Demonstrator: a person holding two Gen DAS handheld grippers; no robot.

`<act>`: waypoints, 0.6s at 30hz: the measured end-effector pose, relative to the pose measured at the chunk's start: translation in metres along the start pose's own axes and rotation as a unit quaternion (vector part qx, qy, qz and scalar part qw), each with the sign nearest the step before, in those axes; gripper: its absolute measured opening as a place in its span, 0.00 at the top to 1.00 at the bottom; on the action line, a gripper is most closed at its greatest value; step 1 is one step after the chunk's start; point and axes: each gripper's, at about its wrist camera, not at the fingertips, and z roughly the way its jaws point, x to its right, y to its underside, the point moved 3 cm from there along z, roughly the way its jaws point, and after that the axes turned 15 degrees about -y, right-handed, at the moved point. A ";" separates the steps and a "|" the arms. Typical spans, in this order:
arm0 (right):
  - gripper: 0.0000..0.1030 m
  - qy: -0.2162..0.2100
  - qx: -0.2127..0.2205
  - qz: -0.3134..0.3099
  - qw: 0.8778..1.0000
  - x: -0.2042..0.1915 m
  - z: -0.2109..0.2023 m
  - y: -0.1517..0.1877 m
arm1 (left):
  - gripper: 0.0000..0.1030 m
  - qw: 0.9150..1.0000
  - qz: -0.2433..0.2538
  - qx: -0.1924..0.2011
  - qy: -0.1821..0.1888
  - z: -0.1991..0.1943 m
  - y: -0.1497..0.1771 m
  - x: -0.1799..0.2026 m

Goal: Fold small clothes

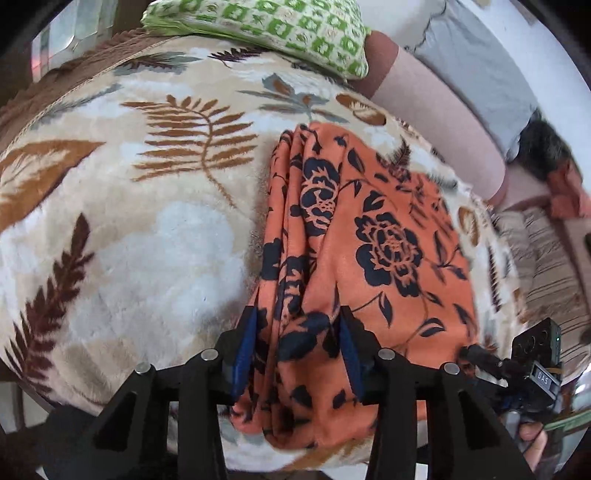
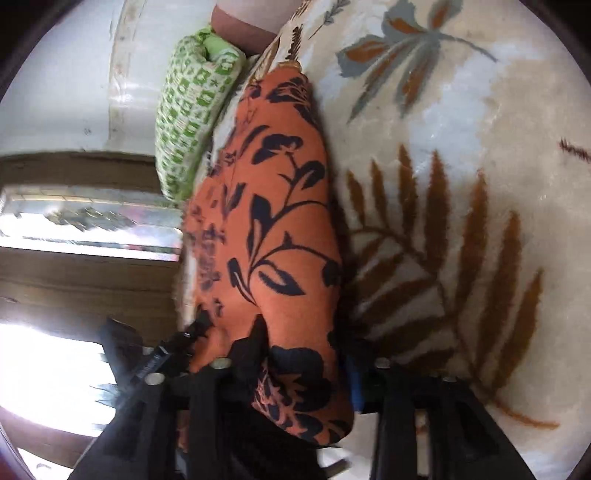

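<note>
An orange garment with a black flower print (image 1: 369, 229) lies on a cream blanket with brown fern leaves (image 1: 147, 229). My left gripper (image 1: 297, 325) is shut on a bunched edge of the garment, with folds of cloth filling the gap between its blue pads (image 1: 248, 347). In the right wrist view the same orange garment (image 2: 273, 229) runs away from my right gripper (image 2: 303, 350), which is shut on its near end; the cloth drapes over the left finger. The right gripper also shows in the left wrist view (image 1: 517, 365) at the far right.
A green and white patterned pillow (image 1: 280, 26) lies at the far end of the bed, also in the right wrist view (image 2: 192, 107). A pink bolster (image 1: 439, 122) and a person lying down (image 1: 546, 147) are at the right. A window (image 2: 88, 225) is at the left.
</note>
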 end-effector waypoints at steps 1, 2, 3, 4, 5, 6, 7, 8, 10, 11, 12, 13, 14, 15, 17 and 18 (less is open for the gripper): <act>0.38 0.010 0.009 -0.021 1.000 -0.007 -0.005 -0.002 | 0.57 1.000 0.000 0.007 0.002 -0.005 0.002 -0.001; 0.38 0.019 0.017 -0.042 0.999 -0.015 -0.011 -0.003 | 0.57 1.000 0.005 0.012 -0.002 -0.008 0.004 -0.001; 0.38 0.025 0.025 -0.061 0.998 -0.025 -0.016 -0.006 | 0.68 1.000 0.015 0.011 -0.013 -0.007 0.006 -0.002; 0.38 0.028 0.033 -0.072 0.996 -0.034 -0.019 -0.009 | 0.80 1.000 0.022 -0.005 -0.020 0.000 0.009 -0.003; 0.38 0.030 0.045 -0.090 0.994 -0.045 -0.023 -0.012 | 0.82 1.000 0.015 -0.012 -0.018 0.004 0.010 -0.006; 0.38 0.027 0.047 -0.103 0.993 -0.053 -0.024 -0.015 | 0.83 1.000 -0.001 -0.014 -0.011 0.005 0.012 -0.011; 0.38 0.027 0.046 -0.111 0.992 -0.064 -0.018 -0.022 | 0.84 1.000 -0.017 -0.017 -0.003 0.005 0.012 -0.015; 0.38 0.026 0.043 -0.121 0.991 -0.073 -0.017 -0.024 | 0.85 0.999 -0.029 -0.020 0.002 0.004 0.013 -0.018; 0.38 0.026 0.039 -0.140 0.989 -0.084 -0.011 -0.026 | 0.85 0.999 -0.037 -0.024 0.010 0.005 0.017 -0.022; 0.37 0.028 0.034 -0.146 0.988 -0.089 -0.006 -0.027 | 0.84 0.999 -0.038 -0.029 0.011 0.006 0.019 -0.022; 0.32 0.029 0.026 -0.146 0.988 -0.089 -0.001 -0.028 | 0.79 0.999 -0.038 -0.036 0.009 0.008 0.020 -0.024; 0.31 0.031 0.018 -0.144 0.989 -0.091 0.006 -0.030 | 0.78 0.999 -0.030 -0.040 0.003 0.007 0.019 -0.022; 0.31 0.033 0.009 -0.143 0.989 -0.089 0.016 -0.032 | 0.75 0.999 -0.016 -0.034 -0.002 0.002 0.016 -0.019; 0.31 0.034 -0.002 -0.140 0.990 -0.086 0.021 -0.035 | 0.74 1.000 -0.003 -0.020 -0.008 -0.005 0.010 -0.016; 0.31 0.035 -0.012 -0.130 0.991 -0.080 0.030 -0.039 | 0.66 1.000 0.017 0.020 -0.010 -0.022 -0.009 -0.008; 0.31 0.032 -0.010 -0.130 0.991 -0.080 0.030 -0.040 | 0.52 0.999 0.022 0.035 -0.007 -0.027 -0.021 -0.003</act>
